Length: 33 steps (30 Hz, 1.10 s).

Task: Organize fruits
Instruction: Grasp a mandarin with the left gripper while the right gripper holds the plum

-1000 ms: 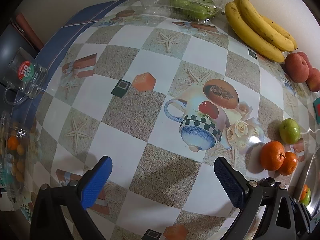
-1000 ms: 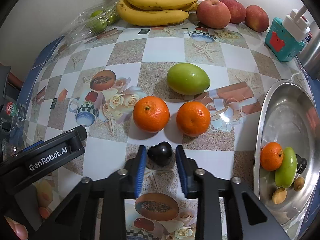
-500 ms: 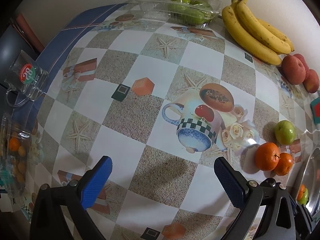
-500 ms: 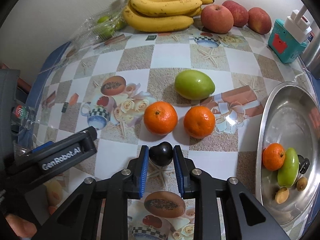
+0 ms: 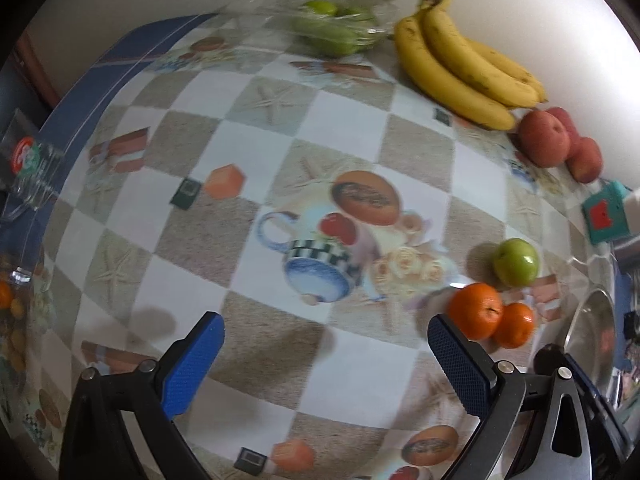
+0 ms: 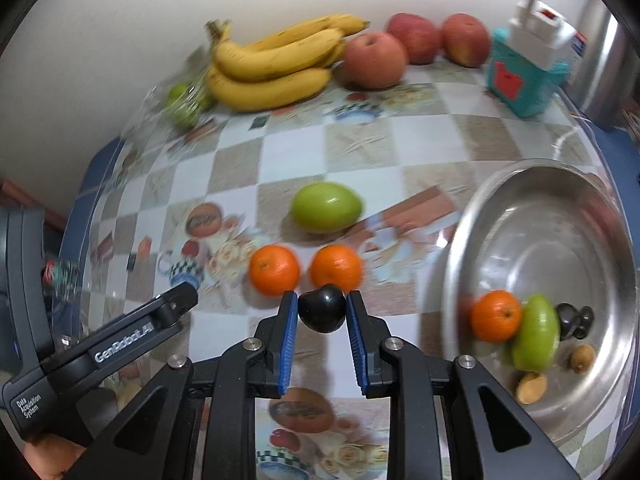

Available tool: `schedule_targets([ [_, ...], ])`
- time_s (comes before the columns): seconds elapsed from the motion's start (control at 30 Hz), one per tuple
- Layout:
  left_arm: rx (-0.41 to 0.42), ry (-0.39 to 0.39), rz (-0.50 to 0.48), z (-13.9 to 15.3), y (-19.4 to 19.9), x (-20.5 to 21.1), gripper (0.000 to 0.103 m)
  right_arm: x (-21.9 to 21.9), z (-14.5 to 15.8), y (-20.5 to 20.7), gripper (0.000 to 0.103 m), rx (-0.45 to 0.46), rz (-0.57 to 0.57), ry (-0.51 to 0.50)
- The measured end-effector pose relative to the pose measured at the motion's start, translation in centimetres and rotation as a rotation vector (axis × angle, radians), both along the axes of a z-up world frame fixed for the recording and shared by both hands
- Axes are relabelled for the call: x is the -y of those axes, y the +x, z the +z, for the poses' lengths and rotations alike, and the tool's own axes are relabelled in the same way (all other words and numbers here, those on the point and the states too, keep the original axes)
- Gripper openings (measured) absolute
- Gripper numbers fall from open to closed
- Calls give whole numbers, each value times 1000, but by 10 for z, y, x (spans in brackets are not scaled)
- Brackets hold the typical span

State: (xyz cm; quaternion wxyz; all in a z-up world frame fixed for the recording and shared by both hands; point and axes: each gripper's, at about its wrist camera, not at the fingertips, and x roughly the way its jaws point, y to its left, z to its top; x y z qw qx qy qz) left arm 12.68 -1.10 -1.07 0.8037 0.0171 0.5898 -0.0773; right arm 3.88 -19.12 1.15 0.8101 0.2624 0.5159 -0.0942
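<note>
- Your right gripper (image 6: 322, 314) is clamped on a small dark fruit (image 6: 322, 313), glossy black and roughly heart-shaped, pinched between the blue pads (image 6: 289, 334) near their tips.
- Judging by the fruit already gathered there, it belongs in the steel bowl (image 6: 532, 168) to your right; keep the squeeze steady, carry it clear over the rim and release low so it does not bounce.
- The smooth skin and tip-only grip look slip-prone, so avoid quick swings.
- Your left gripper (image 5: 326, 364) hangs wide open over the patterned tablecloth (image 5: 352, 128), holding nothing.
- Just beyond the held fruit sit two tangerines (image 6: 274, 269), side by side, with a green fruit (image 6: 326, 207) behind them.
- Inside the bowl lie a tangerine, a green fruit, dark fruits and two small brownish ones.
- Farthest back, against the wall, are bananas (image 6: 272, 60), red apples (image 6: 375, 60) and bagged green fruit (image 6: 182, 100).
</note>
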Motion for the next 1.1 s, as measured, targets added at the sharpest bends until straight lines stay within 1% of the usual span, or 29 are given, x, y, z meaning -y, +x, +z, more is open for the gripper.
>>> schedule_targets([
  [0.1, 18, -20, -38, 5, -4, 14, 100, 17, 2, -8, 26, 1, -48, 1],
  [0.2, 36, -60, -83, 11, -8, 31, 94, 34, 1, -16, 26, 3, -95, 23],
  [0.27, 47, -73, -116, 9, -9, 36, 92, 43, 1, -20, 26, 3, -118, 23],
  [0.33, 54, -81, -137, 8, -10, 43, 86, 50, 2, -24, 26, 4, -135, 29],
  [0.37, 56, -86, -151, 8, -11, 48, 84, 54, 2, -26, 26, 7, -145, 36],
  [0.47, 58, -97, -178, 4, -11, 58, 83, 62, 3, -30, 26, 11, -164, 44],
  [0.5, 60, -96, -190, 4, -11, 62, 81, 64, 4, -31, 26, 13, -169, 44],
  [0.53, 62, -95, -198, 2, -10, 63, 77, 65, 4, -32, 26, 15, -172, 46],
  [0.6, 65, -89, -212, 0, -9, 66, 74, 68, 6, -34, 26, 20, -179, 50],
  [0.67, 62, -89, -221, -3, -10, 69, 73, 70, 7, -35, 26, 23, -185, 55],
  [0.8, 48, -86, -227, -10, -9, 75, 70, 71, 8, -37, 26, 24, -188, 54],
  [0.97, 43, -93, -238, -15, -9, 81, 63, 72, 7, -38, 26, 20, -195, 54],
  [1.03, 42, -91, -238, -16, -9, 83, 57, 73, 7, -38, 26, 18, -195, 55],
  [1.1, 38, -89, -235, -18, -9, 84, 57, 74, 6, -38, 26, 16, -197, 54],
])
